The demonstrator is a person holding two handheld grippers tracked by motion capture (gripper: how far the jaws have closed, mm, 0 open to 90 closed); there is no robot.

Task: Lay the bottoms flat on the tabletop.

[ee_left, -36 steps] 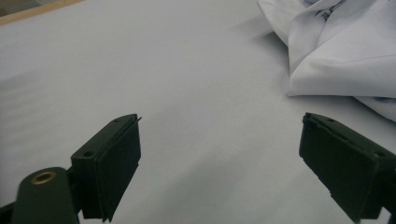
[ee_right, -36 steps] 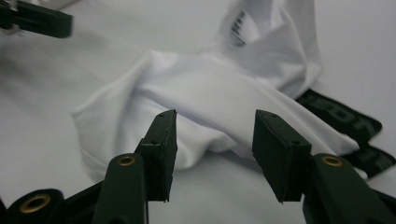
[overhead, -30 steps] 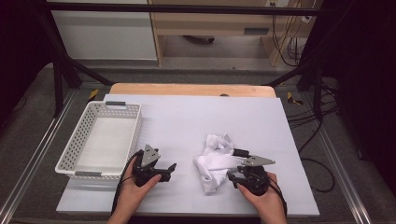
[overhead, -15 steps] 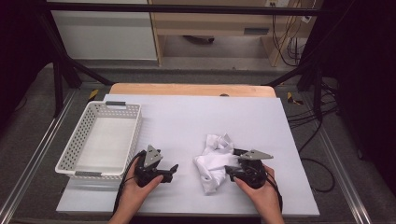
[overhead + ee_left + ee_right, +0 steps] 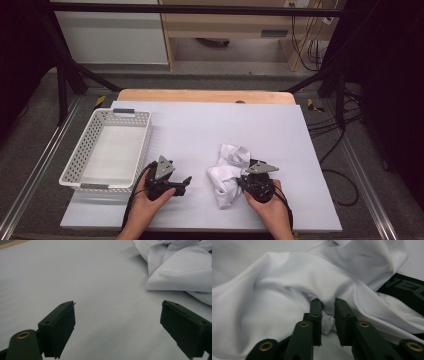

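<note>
On the table: a crumpled white fabric garment (image 5: 227, 175) lies heaped on the pale grey tabletop (image 5: 210, 130), right of centre and near the front edge.
Right gripper (image 5: 250, 182): the high view shows it pressed against the heap's right flank; the right gripper view shows what that one cannot, a fold of the cloth (image 5: 327, 302) pinched between the two black jaws, which have just been closing on it and stand only narrowly apart.
Garment detail: the right gripper view also picks up a black band with dark lettering (image 5: 404, 290) at the cloth's right edge (too blurred to read).
Left gripper (image 5: 184, 181): held low over bare tabletop, left of the garment and apart from it; the left gripper view shows its jaws wide apart with nothing between them, the cloth (image 5: 180, 267) lying beyond, up and to the right.
Basket: a white perforated plastic basket (image 5: 85, 150) stands at the table's left side, seen in the high view, just beside the left hand (image 5: 147, 202).
</note>
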